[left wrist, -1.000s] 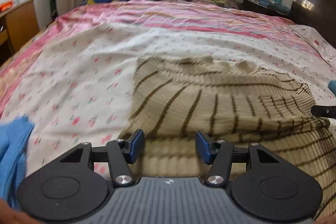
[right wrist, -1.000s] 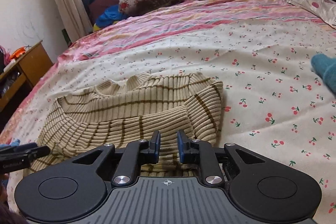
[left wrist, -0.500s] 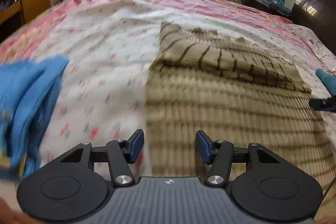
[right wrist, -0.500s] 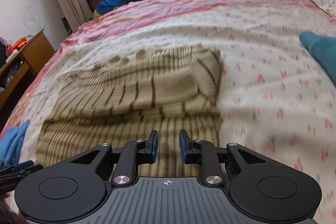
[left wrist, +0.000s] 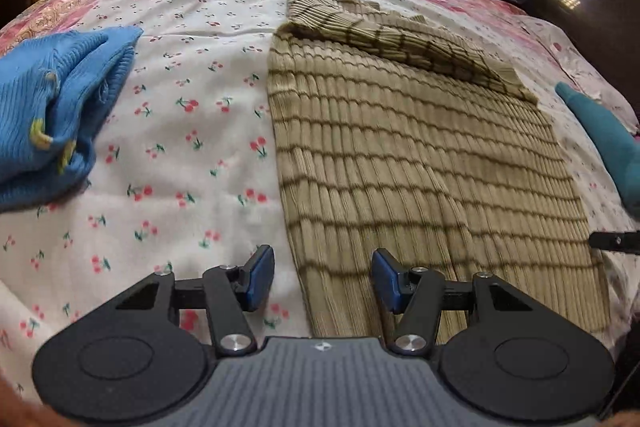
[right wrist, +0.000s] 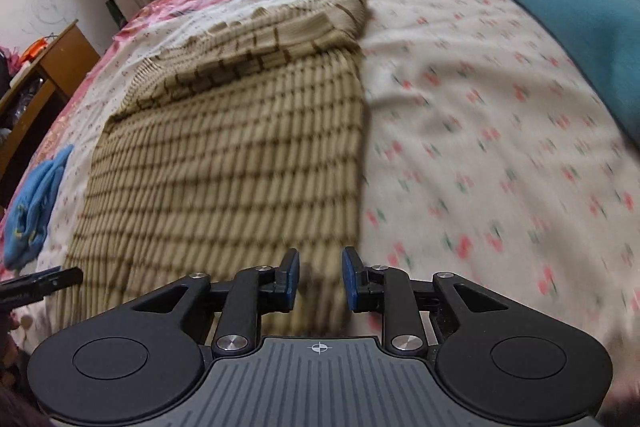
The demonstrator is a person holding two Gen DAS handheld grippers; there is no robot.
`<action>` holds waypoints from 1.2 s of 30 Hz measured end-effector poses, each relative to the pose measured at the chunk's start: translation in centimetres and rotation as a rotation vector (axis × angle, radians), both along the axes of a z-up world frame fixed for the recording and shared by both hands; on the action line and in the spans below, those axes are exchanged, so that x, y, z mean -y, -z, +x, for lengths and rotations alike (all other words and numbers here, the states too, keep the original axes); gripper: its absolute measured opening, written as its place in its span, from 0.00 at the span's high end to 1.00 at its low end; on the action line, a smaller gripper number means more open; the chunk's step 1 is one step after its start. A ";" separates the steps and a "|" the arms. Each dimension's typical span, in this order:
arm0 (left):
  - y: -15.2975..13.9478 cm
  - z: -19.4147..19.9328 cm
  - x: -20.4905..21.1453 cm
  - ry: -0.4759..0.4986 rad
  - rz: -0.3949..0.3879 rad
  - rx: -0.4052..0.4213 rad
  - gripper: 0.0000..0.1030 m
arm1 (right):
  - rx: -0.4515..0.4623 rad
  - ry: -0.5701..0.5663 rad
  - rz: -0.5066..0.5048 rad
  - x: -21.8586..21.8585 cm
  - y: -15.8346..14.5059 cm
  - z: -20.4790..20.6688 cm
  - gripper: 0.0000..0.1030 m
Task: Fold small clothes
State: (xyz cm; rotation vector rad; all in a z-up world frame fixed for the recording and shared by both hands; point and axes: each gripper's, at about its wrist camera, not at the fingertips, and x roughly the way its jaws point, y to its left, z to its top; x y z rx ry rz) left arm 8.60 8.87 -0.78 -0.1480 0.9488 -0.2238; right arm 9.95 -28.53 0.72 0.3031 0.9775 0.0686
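A beige knit sweater with brown stripes (left wrist: 420, 147) lies flat on the bed, its sleeves folded across the far end. It also shows in the right wrist view (right wrist: 224, 163). My left gripper (left wrist: 322, 281) is open and empty over the sweater's near left edge. My right gripper (right wrist: 319, 277) is open and empty over the sweater's near right corner. The right gripper's tip (left wrist: 616, 239) shows at the right edge of the left wrist view, and the left gripper's tip (right wrist: 40, 283) at the left edge of the right wrist view.
A light blue knit garment (left wrist: 52, 107) lies bunched left of the sweater, also seen in the right wrist view (right wrist: 36, 203). A teal garment (right wrist: 588, 35) lies to the right, also seen in the left wrist view (left wrist: 604, 139). The cherry-print sheet (left wrist: 180, 131) covers the bed. A wooden desk (right wrist: 48, 75) stands left.
Both grippers have pulled back from the folded sleeves to the sweater's near hem. The right gripper has opened wider. The sweater has not moved.
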 end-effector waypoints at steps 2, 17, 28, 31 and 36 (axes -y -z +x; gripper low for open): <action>-0.1 -0.5 0.0 0.006 -0.013 -0.004 0.42 | -0.019 0.010 -0.002 0.1 0.3 -1.5 0.73; 0.2 -1.3 -0.3 -0.008 -0.084 -0.022 0.42 | -0.050 0.011 0.101 -0.5 1.5 -3.6 0.71; 0.5 -1.1 -1.8 -0.079 -0.141 -0.055 0.76 | -0.050 0.015 0.112 -0.2 1.6 -3.6 0.72; 0.4 -1.1 -1.7 -0.071 -0.152 -0.058 0.76 | -0.065 0.021 0.122 -0.3 1.3 -3.7 0.73; 0.6 -0.9 -1.0 -0.046 -0.126 -0.061 0.72 | -0.089 0.011 0.097 -1.1 1.3 -3.3 0.71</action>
